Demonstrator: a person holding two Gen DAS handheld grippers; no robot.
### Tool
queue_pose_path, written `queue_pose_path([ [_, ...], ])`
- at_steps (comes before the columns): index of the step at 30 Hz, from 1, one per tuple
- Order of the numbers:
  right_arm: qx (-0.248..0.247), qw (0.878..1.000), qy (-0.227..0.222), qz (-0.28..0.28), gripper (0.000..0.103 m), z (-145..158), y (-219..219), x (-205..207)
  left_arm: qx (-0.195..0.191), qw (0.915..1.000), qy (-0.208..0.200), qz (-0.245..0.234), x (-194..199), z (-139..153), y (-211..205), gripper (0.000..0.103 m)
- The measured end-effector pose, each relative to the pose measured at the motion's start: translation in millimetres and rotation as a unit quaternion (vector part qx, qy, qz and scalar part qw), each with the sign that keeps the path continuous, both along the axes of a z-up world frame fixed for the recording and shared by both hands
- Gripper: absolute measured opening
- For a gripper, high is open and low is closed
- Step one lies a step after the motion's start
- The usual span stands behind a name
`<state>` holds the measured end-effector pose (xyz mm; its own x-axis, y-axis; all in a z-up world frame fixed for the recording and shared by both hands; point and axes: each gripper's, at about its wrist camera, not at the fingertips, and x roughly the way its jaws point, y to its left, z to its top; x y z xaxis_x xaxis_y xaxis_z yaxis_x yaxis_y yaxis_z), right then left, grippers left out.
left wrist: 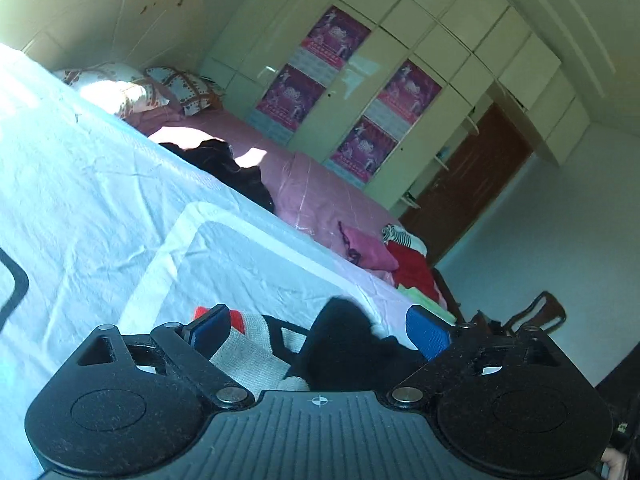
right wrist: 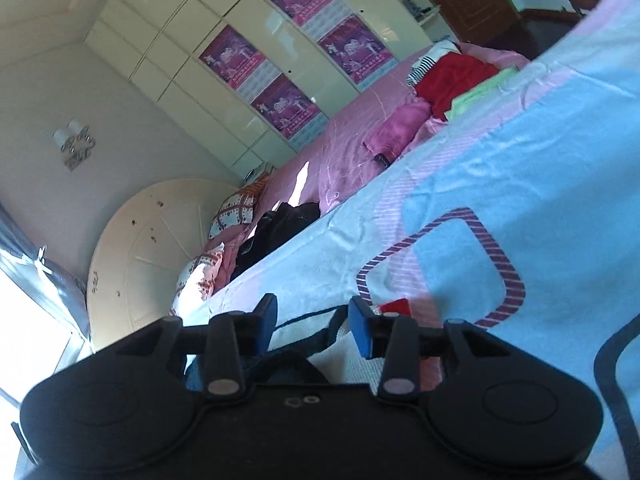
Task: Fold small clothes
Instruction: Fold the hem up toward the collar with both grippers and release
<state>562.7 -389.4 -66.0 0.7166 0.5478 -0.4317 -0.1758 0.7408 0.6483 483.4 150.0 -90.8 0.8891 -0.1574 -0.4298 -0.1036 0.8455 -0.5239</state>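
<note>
Knit garment (left wrist: 256, 354) on blue bedsheet (left wrist: 92, 184)

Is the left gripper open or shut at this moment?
Open. The left gripper has its blue pads spread wide apart, with the knit garment lying between and below them, not pinched.

No writing in the room can be made out from here; the four magenta posters (left wrist: 338, 36) on the wardrobe doors (left wrist: 400, 92) carry pale figures and what look like calendar grids along their lower edges, all too small and blurred to read; seen from the right wrist the same posters (right wrist: 288, 110) show no clearer; the only sign is a small white crosshair mark (left wrist: 321, 401) on the ribbed black body of the left hand-held gripper (left wrist: 318, 330), with no letters or numbers by it
</note>
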Motion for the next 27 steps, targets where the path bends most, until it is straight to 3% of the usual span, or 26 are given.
queue_pose_path([
  [3, -0.045, 0.998, -0.018, 0.041, 0.041, 6.8, 11.6, 1.5, 0.061, 0.9969, 0.025, -0.043, 13.5, 6.8, -1.1, 0.078],
  [8, -0.113, 0.99, -0.028, 0.085, 0.049, 8.0, 34.5, 14.6, 0.119, 0.9833, 0.076, -0.115, 44.5, 11.2, -15.7, 0.077],
  [11, -0.14, 0.984, -0.021, 0.107, 0.048, 2.3, 45.2, 24.9, 0.118, 0.9789, 0.106, -0.128, 59.4, 8.6, -17.1, 0.069],
  [13, -0.147, 0.982, -0.018, 0.118, 0.046, 0.0, 49.5, 30.9, 0.113, 0.9773, 0.12, -0.132, 67.0, 5.6, -16.6, 0.053],
  [14, -0.154, 0.98, -0.017, 0.124, 0.044, -0.3, 53.2, 33.3, 0.112, 0.9771, 0.122, -0.134, 69.2, 4.8, -17.8, 0.051],
  [17, -0.192, 0.971, -0.021, 0.14, 0.034, -3.2, 65.2, 38.1, 0.119, 0.9759, 0.123, -0.136, 70.8, 4.1, -20.3, 0.043],
  [18, -0.211, 0.966, -0.023, 0.145, 0.031, -4.1, 70.8, 39.2, 0.124, 0.9755, 0.122, -0.134, 69.9, 4.3, -21.3, 0.034],
  [19, -0.228, 0.962, -0.029, 0.149, 0.024, -4.0, 75.2, 38.2, 0.132, 0.975, 0.121, -0.132, 68.6, 5.2, -22.7, 0.01],
  [20, -0.237, 0.959, -0.037, 0.151, 0.011, -3.1, 78.2, 36.5, 0.132, 0.9755, 0.115, -0.133, 67.4, 5.4, -22.9, 0.004],
  [21, -0.239, 0.958, -0.042, 0.154, 0.006, -1.8, 80.4, 34.7, 0.132, 0.9767, 0.109, -0.13, 64.2, 6.9, -23.2, 0.004],
  [23, -0.24, 0.958, -0.059, 0.145, 0.005, 3.3, 81.3, 30.1, 0.145, 0.9783, 0.086, -0.121, 55.8, 10.6, -27.1, 0.004],
  [27, -0.213, 0.964, -0.101, 0.121, 0.004, 20.3, 70.6, 21.9, 0.121, 0.988, 0.024, -0.093, 42.9, 25.2, -19.4, 0.004],
])
